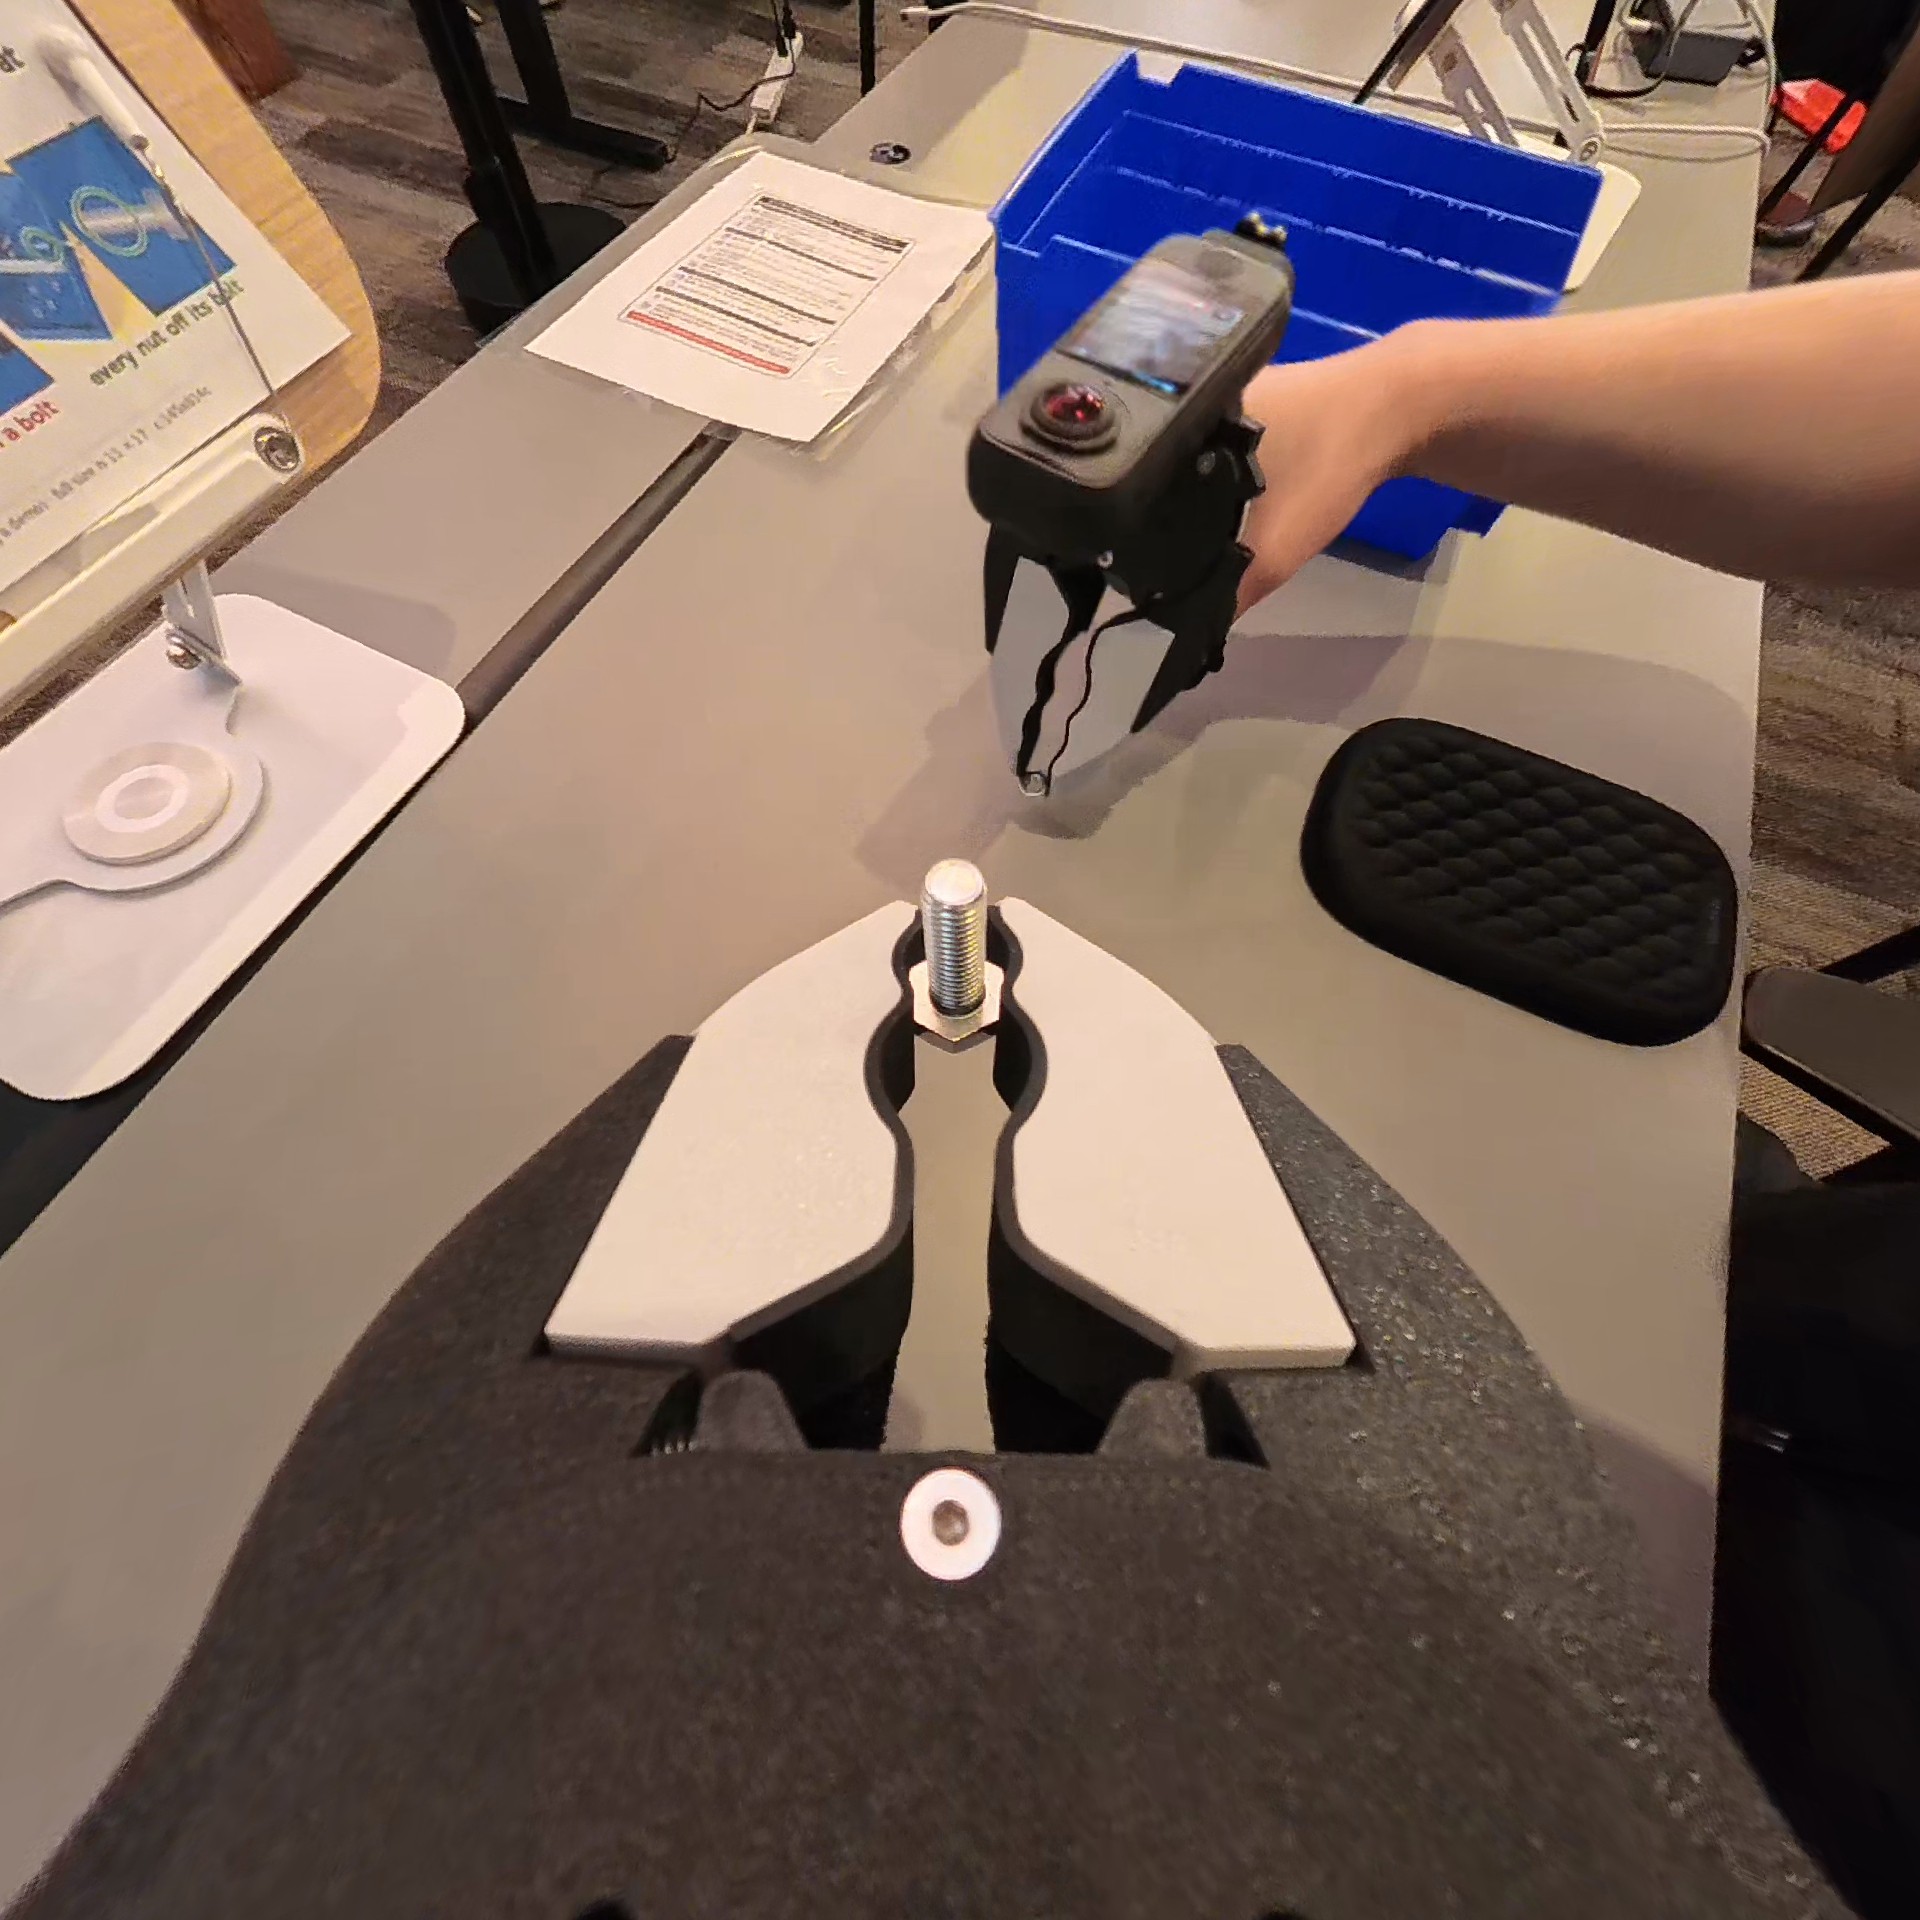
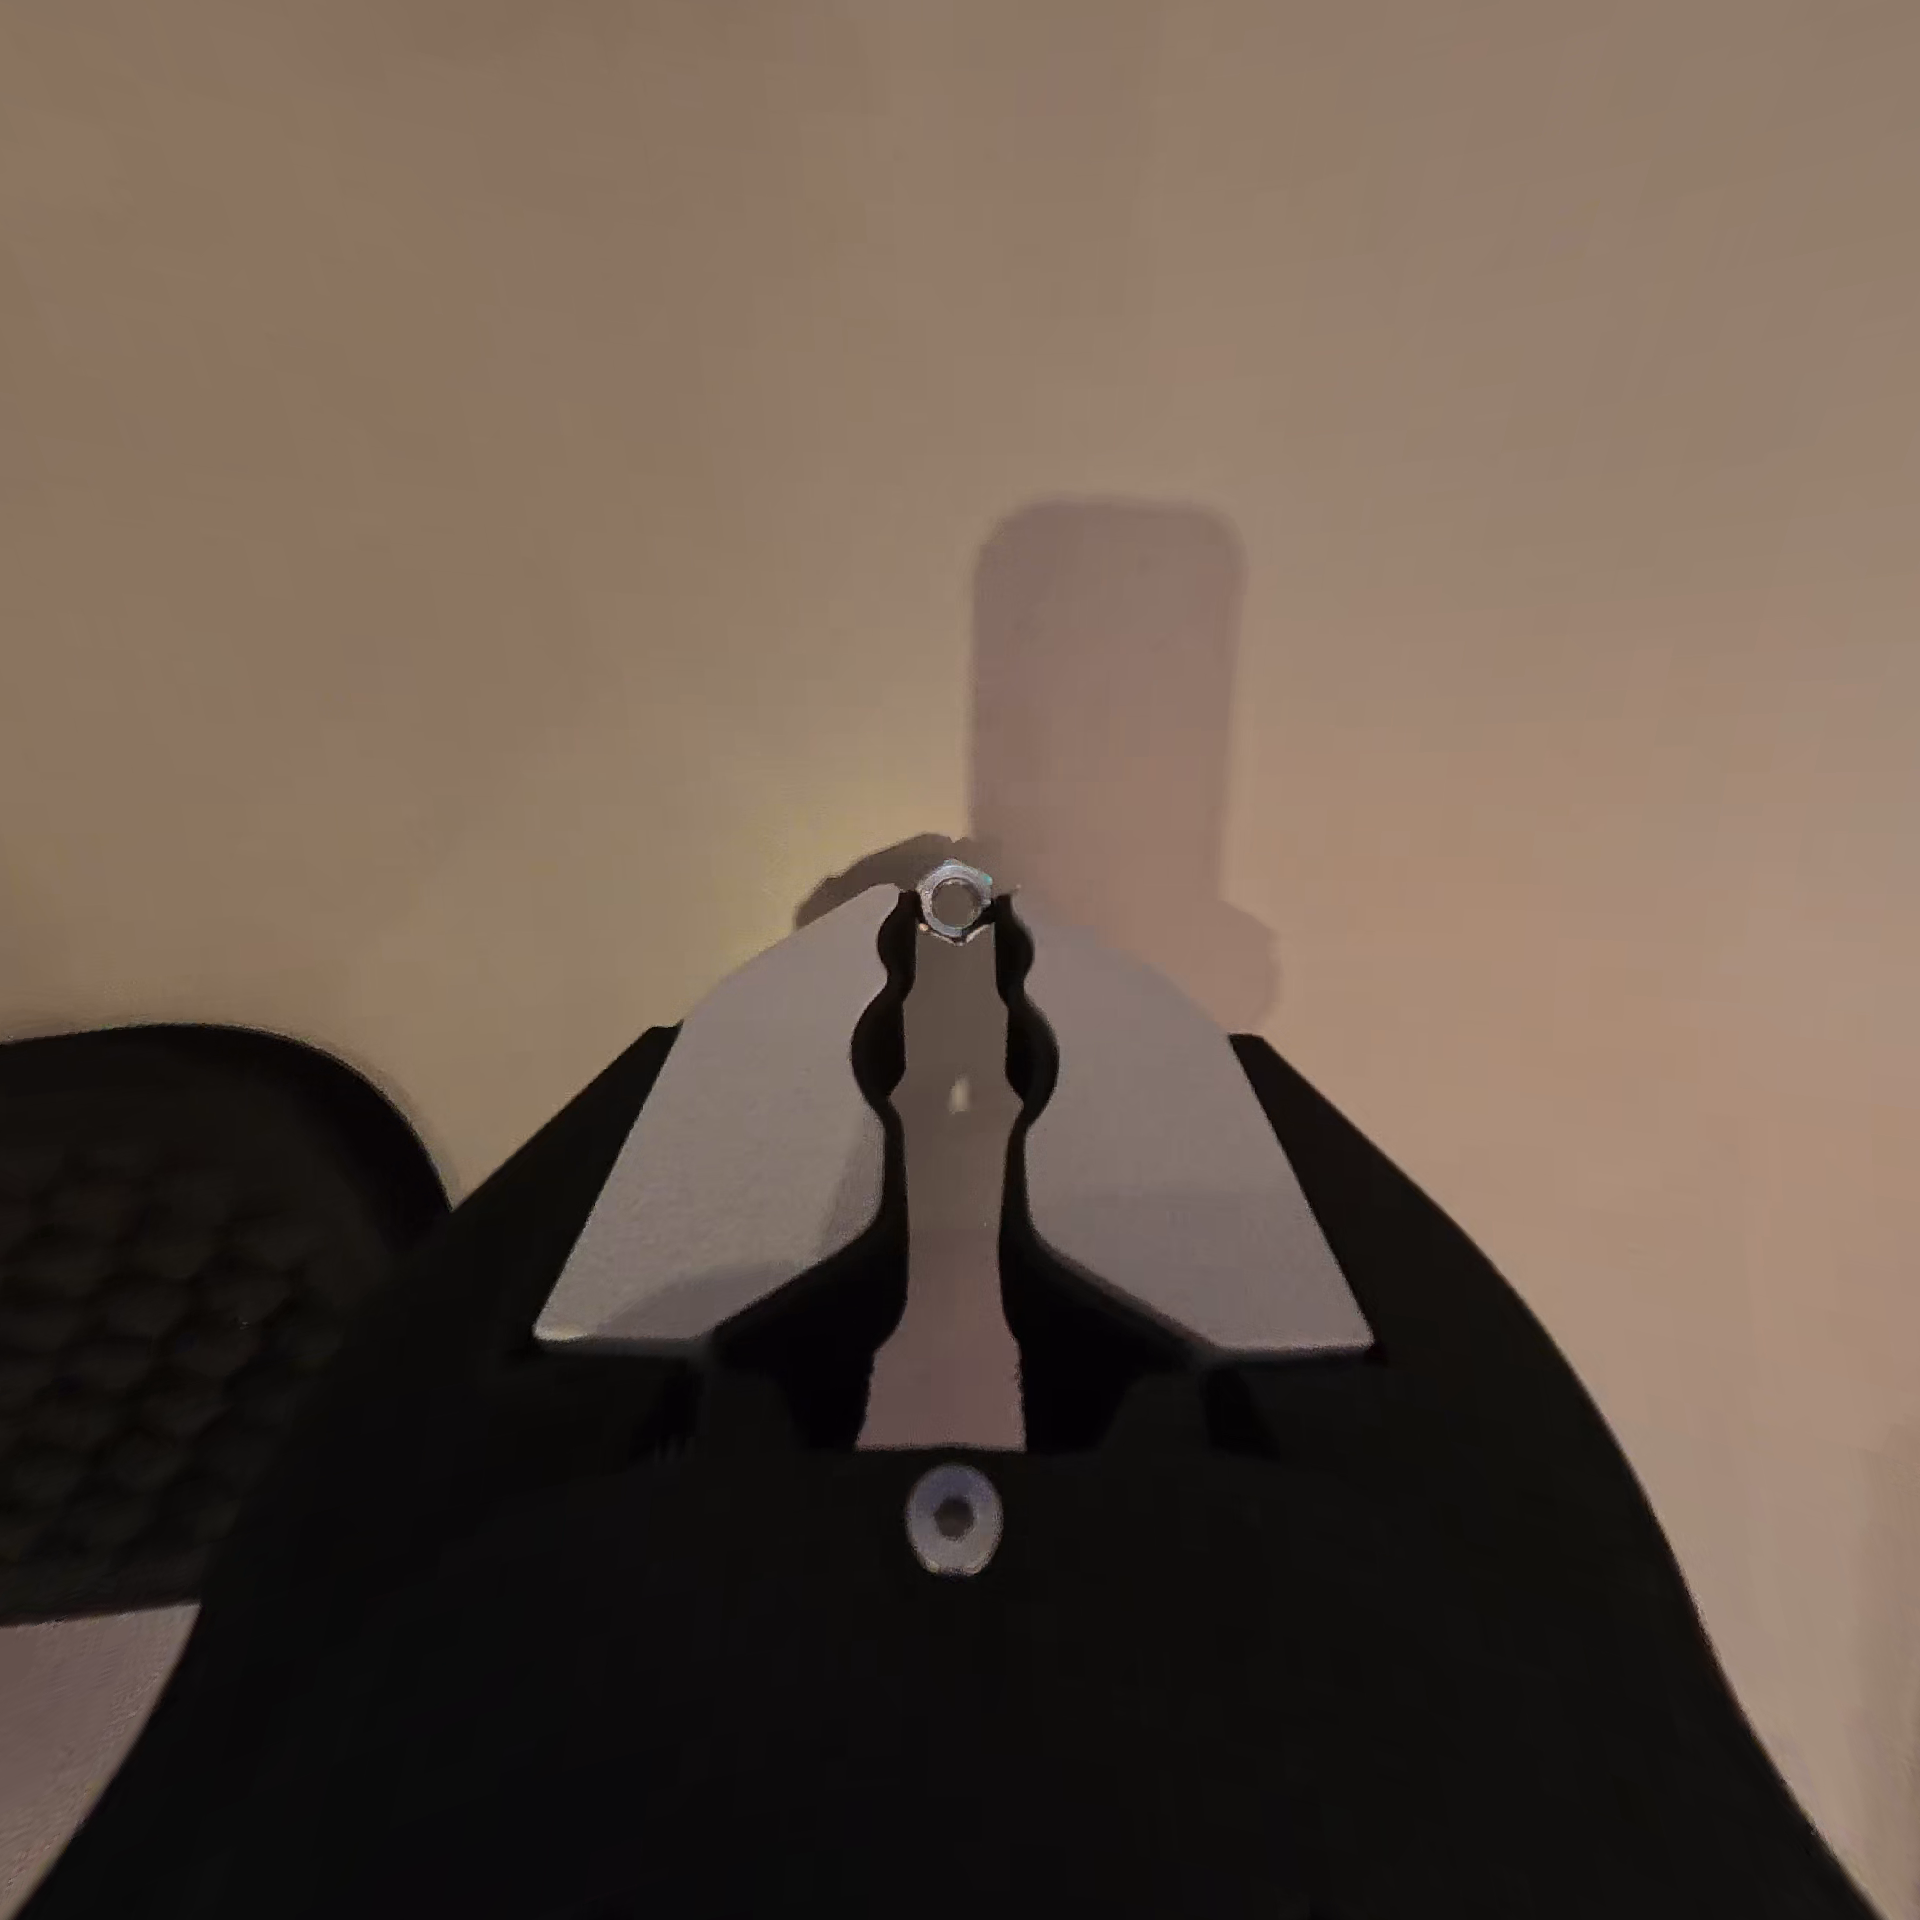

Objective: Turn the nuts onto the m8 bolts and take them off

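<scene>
**Holding bolt and nut apart, mid-cycle**

Gripping the bolt [image 1: 954,951] by its hex head, the left tool [image 1: 954,971] is clenched and keeps the thread upright and bare. The right tool [image 2: 954,906] pinches a nut [image 2: 954,902] at its fingertips, low over the table [image 1: 727,727] and well apart from the bolt. Judging by this, the nut is either just off or not yet threaded. Open grey surface lies between them; the blue bin [image 1: 1288,197] stands toward the far edge, the black pad [image 1: 1517,883] near the right edge.
</scene>
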The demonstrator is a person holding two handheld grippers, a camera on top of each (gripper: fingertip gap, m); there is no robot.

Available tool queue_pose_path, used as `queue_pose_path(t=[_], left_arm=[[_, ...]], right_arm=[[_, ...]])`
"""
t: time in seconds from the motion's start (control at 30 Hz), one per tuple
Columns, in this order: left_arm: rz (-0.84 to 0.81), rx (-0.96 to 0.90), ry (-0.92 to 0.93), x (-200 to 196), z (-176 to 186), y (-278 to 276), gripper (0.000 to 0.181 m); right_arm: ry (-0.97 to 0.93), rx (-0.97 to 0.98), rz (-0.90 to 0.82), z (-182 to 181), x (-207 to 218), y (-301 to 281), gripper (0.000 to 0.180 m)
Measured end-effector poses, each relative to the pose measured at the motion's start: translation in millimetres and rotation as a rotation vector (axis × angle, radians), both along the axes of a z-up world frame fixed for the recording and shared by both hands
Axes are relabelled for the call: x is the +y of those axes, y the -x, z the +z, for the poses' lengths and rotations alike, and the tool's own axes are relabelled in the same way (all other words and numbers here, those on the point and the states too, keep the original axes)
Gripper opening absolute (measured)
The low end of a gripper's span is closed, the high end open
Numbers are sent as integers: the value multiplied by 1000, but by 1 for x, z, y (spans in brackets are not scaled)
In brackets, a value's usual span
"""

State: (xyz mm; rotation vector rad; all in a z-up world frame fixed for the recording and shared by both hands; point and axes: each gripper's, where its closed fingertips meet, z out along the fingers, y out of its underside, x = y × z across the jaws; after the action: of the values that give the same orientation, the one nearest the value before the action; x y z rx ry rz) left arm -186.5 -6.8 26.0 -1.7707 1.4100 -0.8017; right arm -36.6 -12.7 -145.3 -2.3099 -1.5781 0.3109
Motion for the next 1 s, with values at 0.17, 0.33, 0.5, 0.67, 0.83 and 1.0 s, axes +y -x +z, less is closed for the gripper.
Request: queue_pose_path(t=[0.17, 0.33, 0.5, 0.67, 0.83, 1.0], left_arm=[[-15, 1, -1, -5, 1, -1, 10], [-25, -1, 3, -7, 1, -2, 10], [-28, -11, 9, -7, 3, -1, 10], [-29, -11, 7, -7, 4, -1, 10], [-26, -9, 5, -6, 3, 0, 10], [-24, 0, 7, -6, 1, -1, 10]], right_arm=[[-25, -25, 19, -7, -8, 4, 14], [-20, -34, 16, -11, -12, 5, 14], [-42, -62, 96, -10, -18, 7, 20], [-22, -146, 259, 6, -19, 7, 21], [10, -240, 370, -4, -25, 6, 21], [-11, -310, 470, -10, -23, 4, 22]])
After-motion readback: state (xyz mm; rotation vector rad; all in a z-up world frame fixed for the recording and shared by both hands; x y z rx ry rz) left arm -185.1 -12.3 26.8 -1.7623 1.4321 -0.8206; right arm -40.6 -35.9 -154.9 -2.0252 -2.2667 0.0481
